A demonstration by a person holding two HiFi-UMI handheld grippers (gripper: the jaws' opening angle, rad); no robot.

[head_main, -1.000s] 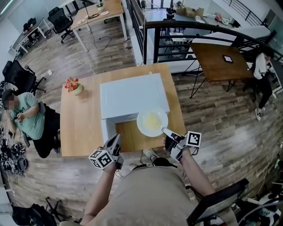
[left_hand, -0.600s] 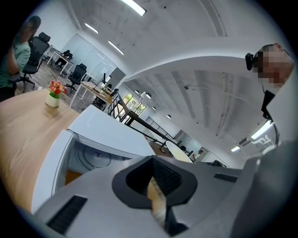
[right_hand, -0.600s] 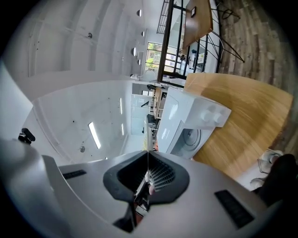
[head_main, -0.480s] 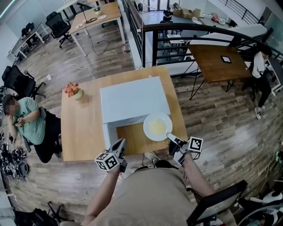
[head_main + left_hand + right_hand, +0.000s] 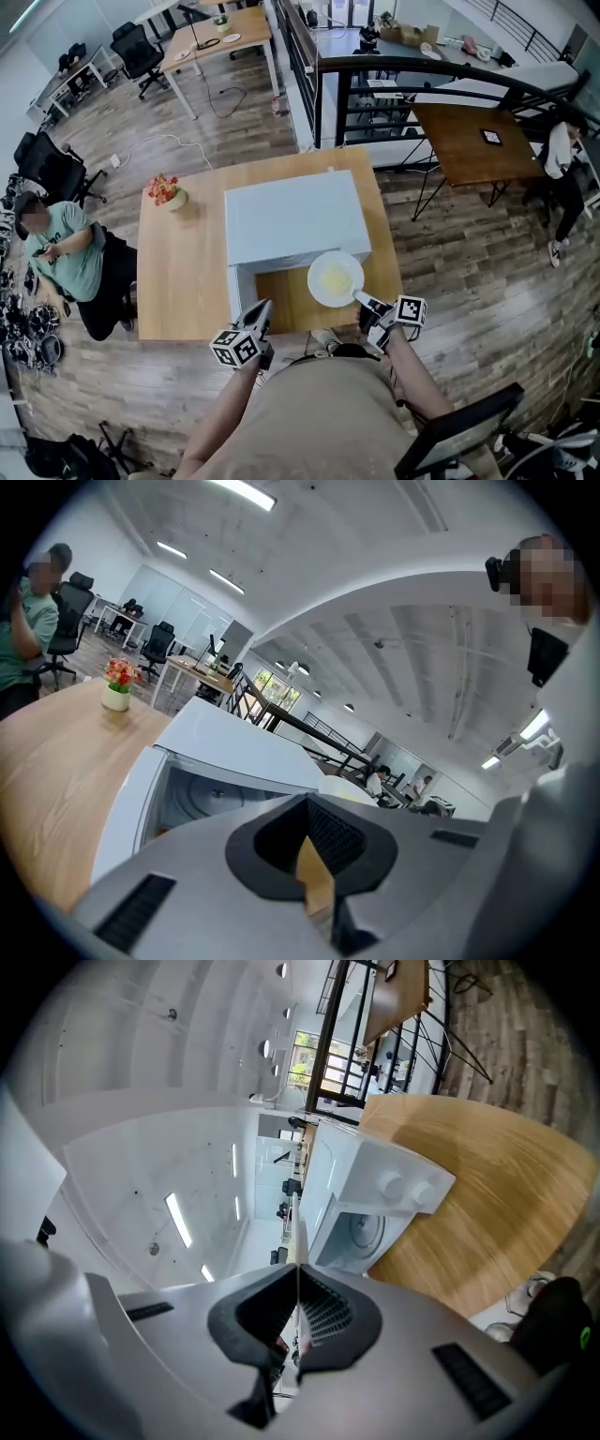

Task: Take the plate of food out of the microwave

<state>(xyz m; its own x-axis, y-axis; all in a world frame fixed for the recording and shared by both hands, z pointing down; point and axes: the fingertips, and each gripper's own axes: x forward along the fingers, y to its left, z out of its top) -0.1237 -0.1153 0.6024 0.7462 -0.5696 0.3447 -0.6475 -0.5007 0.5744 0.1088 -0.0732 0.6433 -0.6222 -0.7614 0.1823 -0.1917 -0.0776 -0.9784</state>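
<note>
Wooden office table [image 5: 178, 272], white microwave [image 5: 295, 216] on it. Pinching plate [image 5: 335, 278] by near rim in right gripper [image 5: 361, 300], sticking out just ahead; left gripper [image 5: 264, 309] closed up, empty. Probably stiff, slick, breakable, so keep level.

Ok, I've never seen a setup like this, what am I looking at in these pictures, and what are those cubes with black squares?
No robot here: a person holds a two-jaw tool, a gripper, in each hand, and the marker cubes are part of them. One picture comes from a camera on the person's head, looking down. The other two come from cameras riding on each gripper, looking along its jaws. On the light wooden table stand a white microwave oven, open at the front, and a small pot of red flowers. The right gripper pinches the rim of a round white plate of yellow food in front of the microwave. The left gripper holds nothing; its jaws look closed.
</note>
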